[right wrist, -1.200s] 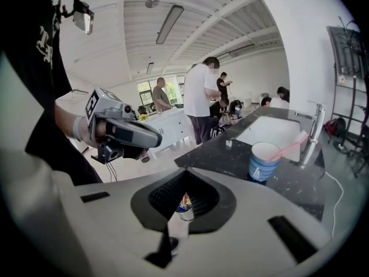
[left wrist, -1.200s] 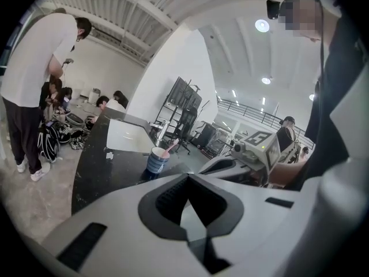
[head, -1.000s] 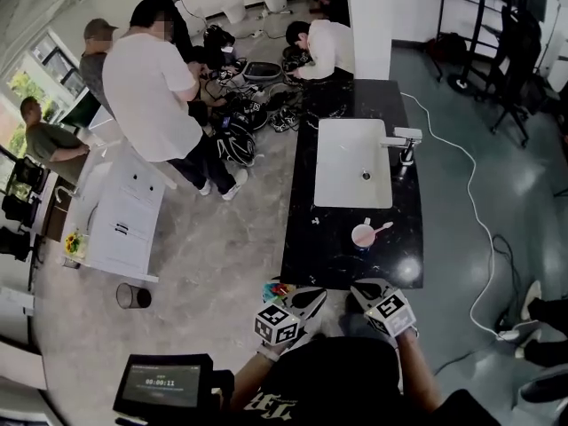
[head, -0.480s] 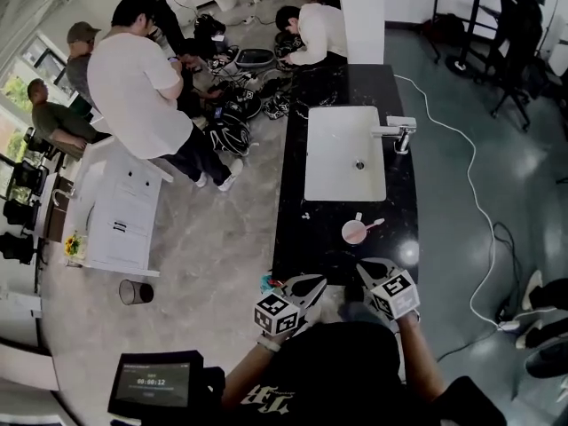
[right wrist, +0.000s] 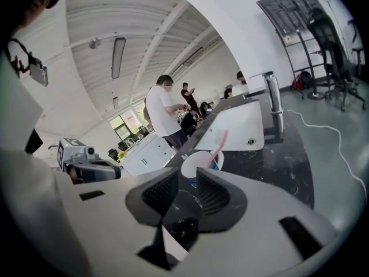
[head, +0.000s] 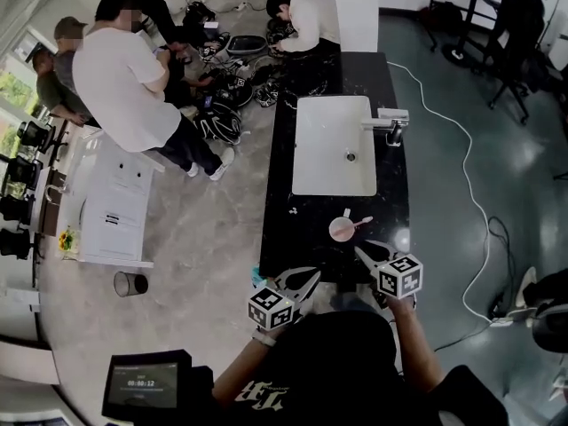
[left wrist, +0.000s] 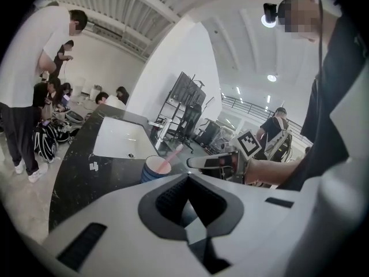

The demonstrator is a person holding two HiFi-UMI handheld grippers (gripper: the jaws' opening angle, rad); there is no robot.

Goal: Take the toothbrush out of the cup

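Head view: the cup (head: 341, 230) stands on the black counter (head: 297, 238), btw the sink (head: 333, 145) & my end. The toothbrush (head: 358, 223) is in it, handle leaning out to the right. My R gripper (head: 364, 252) points at the cup, near but not touching. My L gripper (head: 311, 277) sits further back, prob. spare to steady the cup.

L gripper view: my jaws are closed tip to tip w/ nothing in them. The cup is ahead, and the R gripper sits at its right, about level w/ the handle.

R gripper view: my jaws have just been opening. They're now part-way apart w/ nothing btw them. The cup & pink handle line up just beyond the gap, so I reckon the opening is meant for the handle above the rim.
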